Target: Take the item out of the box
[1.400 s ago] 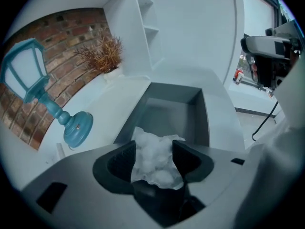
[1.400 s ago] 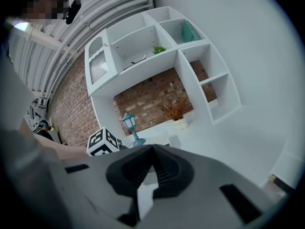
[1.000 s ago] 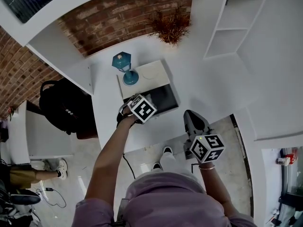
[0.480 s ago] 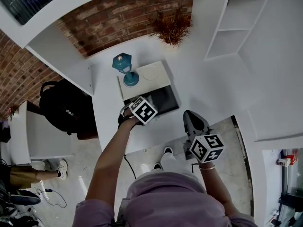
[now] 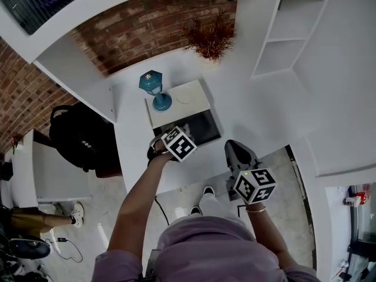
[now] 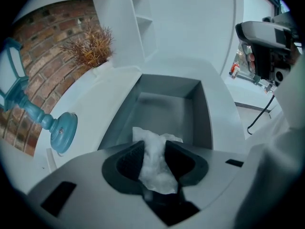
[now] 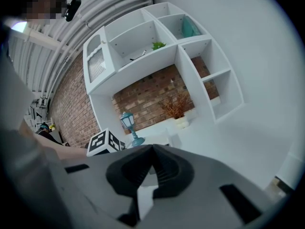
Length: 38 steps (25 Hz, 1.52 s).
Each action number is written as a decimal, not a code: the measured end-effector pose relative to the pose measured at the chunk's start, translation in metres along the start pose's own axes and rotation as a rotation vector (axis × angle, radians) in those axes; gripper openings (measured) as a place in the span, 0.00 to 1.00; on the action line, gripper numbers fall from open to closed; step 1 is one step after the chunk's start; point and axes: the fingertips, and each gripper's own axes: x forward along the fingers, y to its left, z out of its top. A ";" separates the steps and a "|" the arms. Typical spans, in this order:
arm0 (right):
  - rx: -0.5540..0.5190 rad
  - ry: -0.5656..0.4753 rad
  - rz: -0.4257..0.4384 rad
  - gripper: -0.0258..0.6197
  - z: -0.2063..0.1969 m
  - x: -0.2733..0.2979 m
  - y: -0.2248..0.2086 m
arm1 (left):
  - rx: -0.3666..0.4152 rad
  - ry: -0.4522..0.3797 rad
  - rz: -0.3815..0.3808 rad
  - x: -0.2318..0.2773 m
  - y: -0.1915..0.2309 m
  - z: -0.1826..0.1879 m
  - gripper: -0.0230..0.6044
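Note:
A dark grey open box (image 5: 200, 128) lies on the white counter, with its wall (image 6: 205, 118) showing in the left gripper view. My left gripper (image 6: 153, 149) reaches in at the box's near end, and its marker cube (image 5: 178, 144) shows in the head view. A white crumpled item (image 6: 155, 163) sits between its jaws, which are closing, and both pads touch it. The item sticks up past the fingertips over the box floor. My right gripper (image 5: 238, 156) hangs off the counter's front edge to the right, away from the box, shut (image 7: 151, 149) on nothing.
A teal lamp (image 5: 154, 88) stands on a white lid (image 5: 182, 97) just behind the box. A dried plant (image 5: 210, 35) sits at the back by the brick wall. White shelves (image 5: 288, 31) rise at the right. A black backpack (image 5: 79, 135) lies left, below the counter.
The left gripper has drawn slightly back toward the person at the box's near end. The right gripper has hardly moved.

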 end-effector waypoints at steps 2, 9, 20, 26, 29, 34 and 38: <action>-0.001 0.001 0.001 0.04 0.000 0.000 0.000 | -0.007 -0.013 0.013 -0.003 0.000 0.000 0.26; -0.003 0.006 0.009 0.04 -0.002 -0.002 0.006 | -0.043 -0.083 0.061 -0.021 0.001 0.003 0.26; -0.017 0.004 0.052 0.04 -0.003 -0.001 0.028 | -0.158 -0.231 0.106 -0.070 0.005 0.007 0.26; -0.031 -0.001 0.070 0.04 -0.002 -0.001 0.040 | -0.209 -0.317 0.155 -0.101 0.010 0.006 0.26; -0.036 -0.001 0.075 0.04 -0.003 -0.003 0.044 | -0.247 -0.366 0.170 -0.117 0.011 0.005 0.25; -0.052 0.000 0.077 0.04 -0.001 -0.005 0.050 | -0.308 -0.461 0.206 -0.143 0.015 0.002 0.25; -0.064 -0.002 0.079 0.04 0.000 -0.006 0.054 | -0.379 -0.529 0.220 -0.161 0.015 -0.003 0.25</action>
